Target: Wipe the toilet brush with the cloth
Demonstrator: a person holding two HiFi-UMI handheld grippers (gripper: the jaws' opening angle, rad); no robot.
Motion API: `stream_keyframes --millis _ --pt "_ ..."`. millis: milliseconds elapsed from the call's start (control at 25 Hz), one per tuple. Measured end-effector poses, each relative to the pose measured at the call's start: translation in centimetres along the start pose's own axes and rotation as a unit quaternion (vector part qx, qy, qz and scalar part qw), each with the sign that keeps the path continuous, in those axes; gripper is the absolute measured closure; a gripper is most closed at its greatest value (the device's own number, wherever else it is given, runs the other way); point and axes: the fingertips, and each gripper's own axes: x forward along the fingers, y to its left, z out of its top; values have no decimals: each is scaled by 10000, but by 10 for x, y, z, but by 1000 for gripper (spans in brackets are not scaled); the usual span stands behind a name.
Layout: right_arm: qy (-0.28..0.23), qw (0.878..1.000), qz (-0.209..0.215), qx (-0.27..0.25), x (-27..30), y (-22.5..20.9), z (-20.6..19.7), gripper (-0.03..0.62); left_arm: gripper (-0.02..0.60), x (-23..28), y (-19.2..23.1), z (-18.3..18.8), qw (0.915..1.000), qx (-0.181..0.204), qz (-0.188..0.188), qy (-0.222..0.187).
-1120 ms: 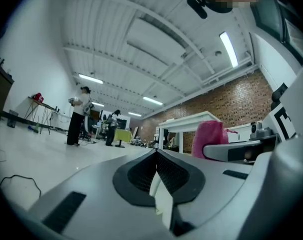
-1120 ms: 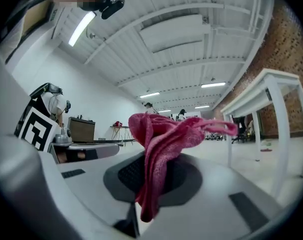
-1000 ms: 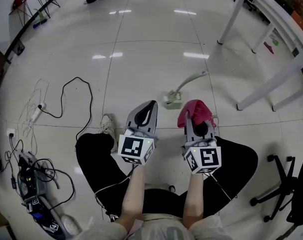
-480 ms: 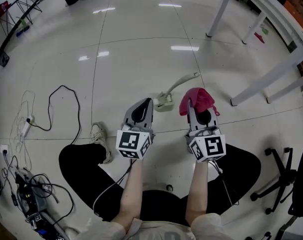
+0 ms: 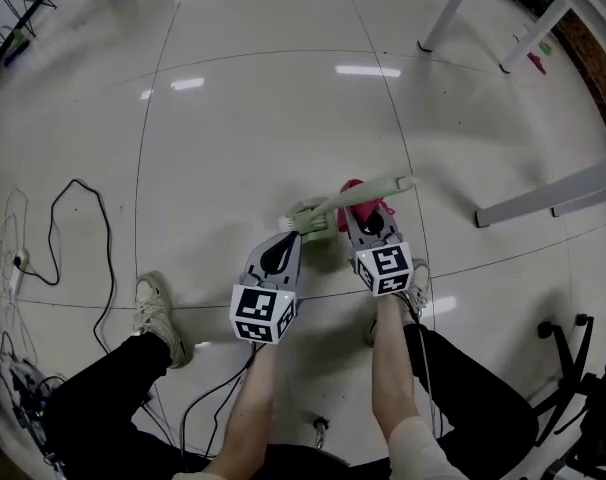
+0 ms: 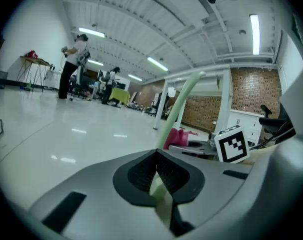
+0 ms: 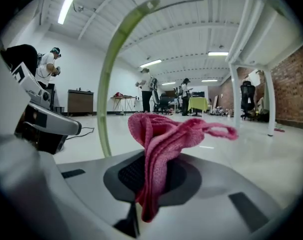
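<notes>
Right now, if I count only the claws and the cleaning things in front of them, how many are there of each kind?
Claws: 2 (left claw, right claw)
Toilet brush: 1
Cloth: 1
Total: 4

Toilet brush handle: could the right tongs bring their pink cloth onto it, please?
Probably yes: the pale green handle rises right beside the pink cloth in the right tongs; nothing stands between.

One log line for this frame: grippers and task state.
left gripper: shut on toilet brush | right gripper: shut on cloth | cloth beside toilet brush, contact unclear
</notes>
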Motion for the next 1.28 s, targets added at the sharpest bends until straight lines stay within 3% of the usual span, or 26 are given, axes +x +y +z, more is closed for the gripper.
stream_keyframes --millis 240,440,680,1040,1160,1280 --pt "53 9985 550 -13 36 -10 -41 562 577 41 -5 -52 9989 58 -262 393" --pt "184 9949 987 -92 42 3 -61 562 577 49 -3 -58 9989 2 -326 332" --pt "148 9953 878 389 19 13 -74 562 577 48 -3 -60 9990 -32 -299 337" --pt "122 9954 205 929 -35 43 -82 562 577 47 -2 -60 9989 -22 -271 374" --pt "77 9964 15 842 -54 65 -76 562 577 33 13 -47 9998 -158 50 87" --pt "94 9954 348 883 -51 110 -80 562 577 20 36 -37 9991 -239 339 -83"
